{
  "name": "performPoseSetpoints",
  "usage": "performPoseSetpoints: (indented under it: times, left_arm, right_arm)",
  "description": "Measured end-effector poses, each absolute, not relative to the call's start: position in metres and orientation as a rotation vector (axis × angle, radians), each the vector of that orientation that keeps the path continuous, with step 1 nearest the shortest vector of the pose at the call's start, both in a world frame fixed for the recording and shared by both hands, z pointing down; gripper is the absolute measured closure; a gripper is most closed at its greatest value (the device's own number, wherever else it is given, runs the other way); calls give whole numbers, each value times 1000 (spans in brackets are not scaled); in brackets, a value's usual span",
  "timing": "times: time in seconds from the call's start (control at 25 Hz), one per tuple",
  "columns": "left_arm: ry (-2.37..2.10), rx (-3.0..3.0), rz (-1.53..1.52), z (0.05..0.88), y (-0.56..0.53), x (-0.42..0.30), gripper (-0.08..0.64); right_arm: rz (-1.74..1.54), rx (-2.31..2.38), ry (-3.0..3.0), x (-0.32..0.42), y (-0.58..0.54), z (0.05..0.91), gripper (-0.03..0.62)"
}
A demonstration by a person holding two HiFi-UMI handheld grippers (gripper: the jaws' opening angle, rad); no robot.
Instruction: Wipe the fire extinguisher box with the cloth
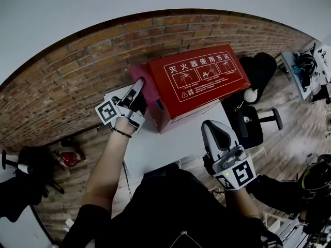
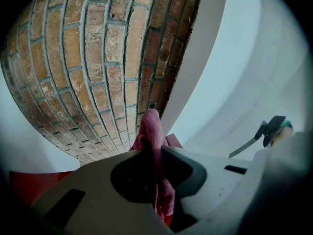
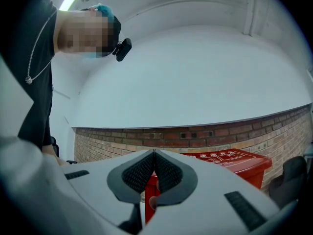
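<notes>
A: What do the jaws have?
B: The left gripper (image 2: pixel 154 148) is clenched on the pink cloth (image 2: pixel 151 129). The right gripper (image 3: pixel 154 156) is closed on nothing.
A: And the box?
B: The red fire extinguisher box (image 1: pixel 202 80) sits on the white table (image 1: pixel 166 150) by the brick wall (image 1: pixel 67 76), with the cloth at its left end

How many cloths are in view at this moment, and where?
1. The pink cloth is clamped in the left gripper, at the left end of the red fire extinguisher box. Another could be hidden behind the box.
</notes>
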State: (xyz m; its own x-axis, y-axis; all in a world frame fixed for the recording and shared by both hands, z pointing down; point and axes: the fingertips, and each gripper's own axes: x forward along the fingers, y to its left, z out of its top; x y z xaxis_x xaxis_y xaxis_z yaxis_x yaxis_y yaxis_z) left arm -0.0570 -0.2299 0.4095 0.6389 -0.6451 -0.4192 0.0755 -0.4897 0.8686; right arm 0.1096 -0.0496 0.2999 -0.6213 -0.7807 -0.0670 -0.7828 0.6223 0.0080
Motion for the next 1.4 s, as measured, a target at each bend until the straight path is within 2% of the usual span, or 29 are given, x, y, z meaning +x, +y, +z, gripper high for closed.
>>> performPoseSetpoints:
  times: [1.4]
  left_arm:
    - [-491, 1853, -897, 471, -224, -55, 469]
  right_arm:
    - [3, -1351, 2818, 116, -53, 316, 572]
